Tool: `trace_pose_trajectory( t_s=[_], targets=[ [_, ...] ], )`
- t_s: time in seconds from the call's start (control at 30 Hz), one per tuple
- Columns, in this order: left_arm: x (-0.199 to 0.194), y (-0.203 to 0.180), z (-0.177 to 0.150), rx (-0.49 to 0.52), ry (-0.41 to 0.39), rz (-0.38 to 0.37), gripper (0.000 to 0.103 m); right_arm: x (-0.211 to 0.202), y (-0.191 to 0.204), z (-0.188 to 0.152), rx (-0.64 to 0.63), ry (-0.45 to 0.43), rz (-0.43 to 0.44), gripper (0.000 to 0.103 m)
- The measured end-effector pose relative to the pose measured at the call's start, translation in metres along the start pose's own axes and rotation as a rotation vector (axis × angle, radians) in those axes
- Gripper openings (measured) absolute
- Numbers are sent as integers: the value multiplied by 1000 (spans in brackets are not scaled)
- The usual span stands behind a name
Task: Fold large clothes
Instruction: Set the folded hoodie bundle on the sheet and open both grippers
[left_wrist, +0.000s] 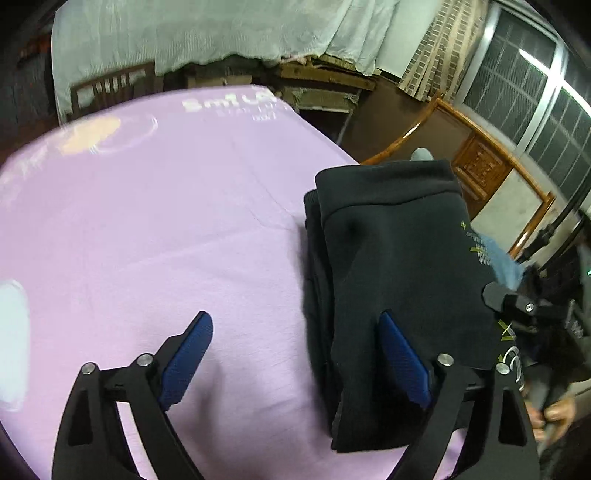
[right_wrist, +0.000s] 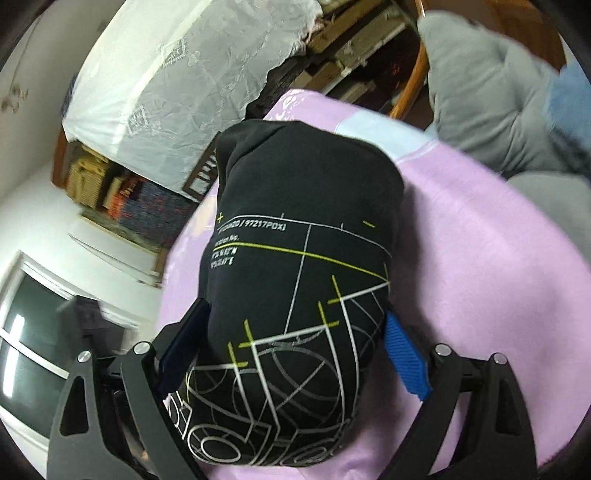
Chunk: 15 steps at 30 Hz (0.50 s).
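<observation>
A black folded garment (left_wrist: 388, 240) with white and yellow line print lies as a thick bundle on the pink sheet (left_wrist: 147, 221) near the table's right edge. My left gripper (left_wrist: 294, 317) is open just left of it. Its right pad (left_wrist: 402, 362) rests against the bundle's near left side, and its left pad (left_wrist: 188, 358) hangs over bare sheet. In the right wrist view the same garment (right_wrist: 295, 184) fills the gap of my right gripper (right_wrist: 295, 312), which is open wide and straddles the bundle's printed end. Part of the right gripper (left_wrist: 517, 306) shows at the garment's right side.
A person's hand (left_wrist: 557, 410) is at the lower right. Grey padded fabric (right_wrist: 498, 92) and a light blue cloth (left_wrist: 506, 266) lie past the table's edge. A wooden rail (left_wrist: 406, 136), a chair (left_wrist: 110, 88), white-draped shelving (right_wrist: 184, 74) and a window (left_wrist: 535, 92) surround the table.
</observation>
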<state>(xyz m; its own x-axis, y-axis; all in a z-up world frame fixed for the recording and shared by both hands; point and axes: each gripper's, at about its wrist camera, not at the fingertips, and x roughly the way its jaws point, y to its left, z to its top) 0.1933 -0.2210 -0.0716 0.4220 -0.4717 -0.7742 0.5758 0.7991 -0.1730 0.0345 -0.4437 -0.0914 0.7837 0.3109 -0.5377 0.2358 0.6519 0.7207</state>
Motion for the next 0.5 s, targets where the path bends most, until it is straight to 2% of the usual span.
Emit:
trace_pose_trajectory(
  t_s=[0.03,0.1,0.2,0.27,0.3,0.4,0.5],
  targets=[
    [-1,-5,-1,19,-10,23,95,-4,6,-3,-28,-20,-35,88],
    [-1,-8,-4,39,-11,52,95,-21,29,-14,-176,-116,-183,88],
    [0,-9,-10,35,-6,58,95,-35,58,-33,-350,-202,-294,88],
    [-2,-7,-15,29,-3,59,95,-29,71,-51,-453,-195,-327,77],
    [-2,-8,-16,28,-2,60,95,-24,72,-57,-458,-189,-326,73],
    [-3,-15,-20,33,-2,72,95,2,63,-63,-435,-119,-267,73],
    [-9,-21,-25,45,-9,88,95,6,71,-67,-465,-121,-310,73]
  ],
)
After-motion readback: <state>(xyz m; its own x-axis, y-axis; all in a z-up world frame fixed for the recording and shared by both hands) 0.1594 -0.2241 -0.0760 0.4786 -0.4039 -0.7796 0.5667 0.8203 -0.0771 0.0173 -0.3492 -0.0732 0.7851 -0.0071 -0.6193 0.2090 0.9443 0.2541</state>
